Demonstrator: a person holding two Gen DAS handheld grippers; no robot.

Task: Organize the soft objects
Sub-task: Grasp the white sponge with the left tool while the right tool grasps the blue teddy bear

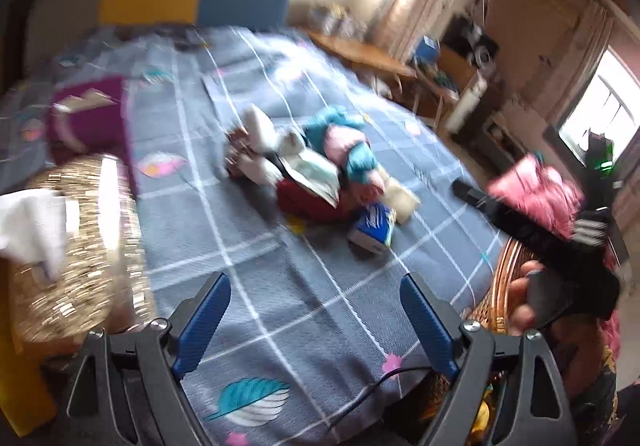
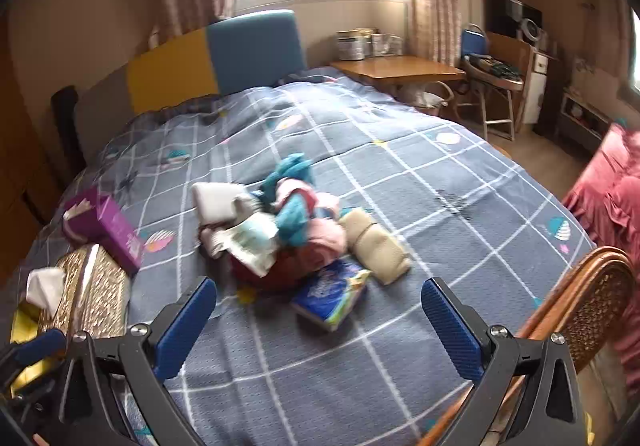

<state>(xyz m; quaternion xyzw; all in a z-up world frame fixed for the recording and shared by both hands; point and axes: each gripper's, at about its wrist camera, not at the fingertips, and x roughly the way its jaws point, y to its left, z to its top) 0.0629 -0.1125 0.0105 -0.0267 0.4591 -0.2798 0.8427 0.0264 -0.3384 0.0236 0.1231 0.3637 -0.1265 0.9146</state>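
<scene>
The left gripper is standing wide open with nothing between its blue pads, and the right gripper is gaping empty likewise. Motion blur is smearing the left view, and a hand at its right edge is showing only in part. The pile of soft objects is lying on the checked bedspread well ahead of both grippers, a blue packet at its near edge. A purple box and a gold tissue box are sitting off left.

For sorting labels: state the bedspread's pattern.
Grey-blue bedspread with a white grid and scattered feather shapes; clearest in the right wrist view.
</scene>
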